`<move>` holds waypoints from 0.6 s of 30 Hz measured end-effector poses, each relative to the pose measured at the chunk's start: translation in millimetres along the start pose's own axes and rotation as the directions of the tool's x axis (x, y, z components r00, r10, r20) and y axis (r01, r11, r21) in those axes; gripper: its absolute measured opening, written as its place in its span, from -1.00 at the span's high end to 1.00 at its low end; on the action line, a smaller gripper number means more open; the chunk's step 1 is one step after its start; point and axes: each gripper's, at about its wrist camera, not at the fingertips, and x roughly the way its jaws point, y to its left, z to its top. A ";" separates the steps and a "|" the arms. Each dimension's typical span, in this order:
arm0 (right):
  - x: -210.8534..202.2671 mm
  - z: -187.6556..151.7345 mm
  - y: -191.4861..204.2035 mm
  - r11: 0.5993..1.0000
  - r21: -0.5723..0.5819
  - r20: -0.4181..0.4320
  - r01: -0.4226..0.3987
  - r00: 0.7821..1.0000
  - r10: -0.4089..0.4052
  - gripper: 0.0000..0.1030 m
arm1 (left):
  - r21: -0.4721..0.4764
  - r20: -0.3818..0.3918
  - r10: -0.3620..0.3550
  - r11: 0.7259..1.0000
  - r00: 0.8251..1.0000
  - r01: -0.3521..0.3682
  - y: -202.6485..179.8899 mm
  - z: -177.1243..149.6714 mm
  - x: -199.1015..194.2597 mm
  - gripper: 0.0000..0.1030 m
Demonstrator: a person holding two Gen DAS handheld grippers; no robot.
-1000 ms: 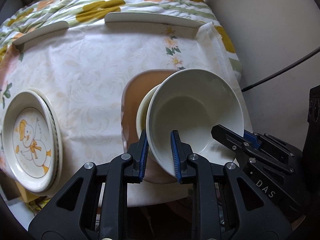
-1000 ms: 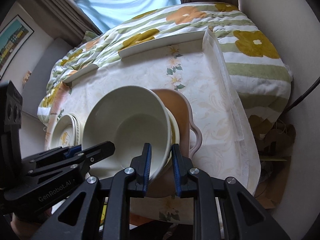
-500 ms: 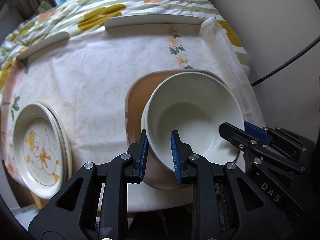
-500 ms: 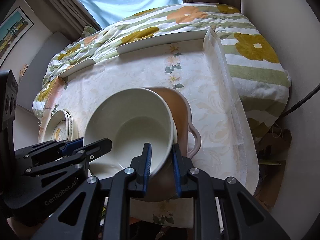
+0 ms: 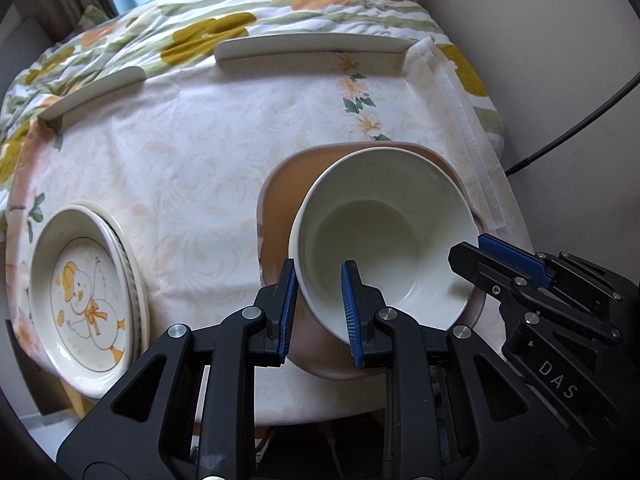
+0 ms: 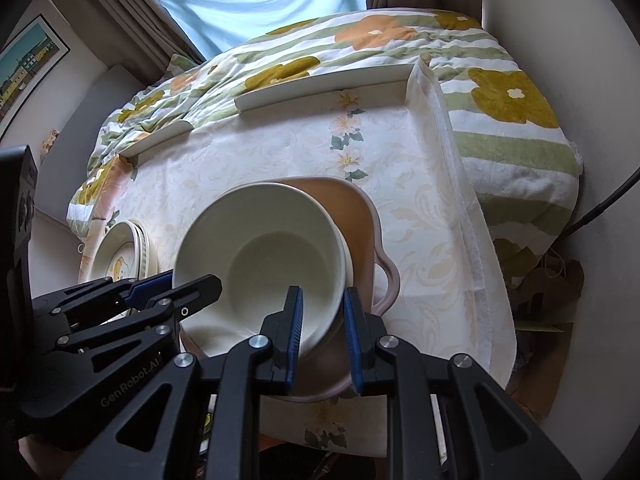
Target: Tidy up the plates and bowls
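Left wrist view. The left gripper (image 5: 318, 298) straddles the near rim of a cream bowl (image 5: 384, 240), one blue pad outside the wall and one inside, with some gap visible at the pads. The bowl sits on a brown tray (image 5: 280, 200). The right gripper (image 5: 480, 254) reaches the bowl's right rim from the lower right. A stack of plates (image 5: 86, 300), the top one bearing a duck picture, lies at the left on the tablecloth (image 5: 180, 168).
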 end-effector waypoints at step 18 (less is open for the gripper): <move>-64.8 -7.7 3.2 0.999 -0.034 0.144 0.024 0.989 -0.019 -0.04 | -0.003 0.225 0.049 0.999 0.973 -0.050 18.9 -21.1 -79.5 -0.83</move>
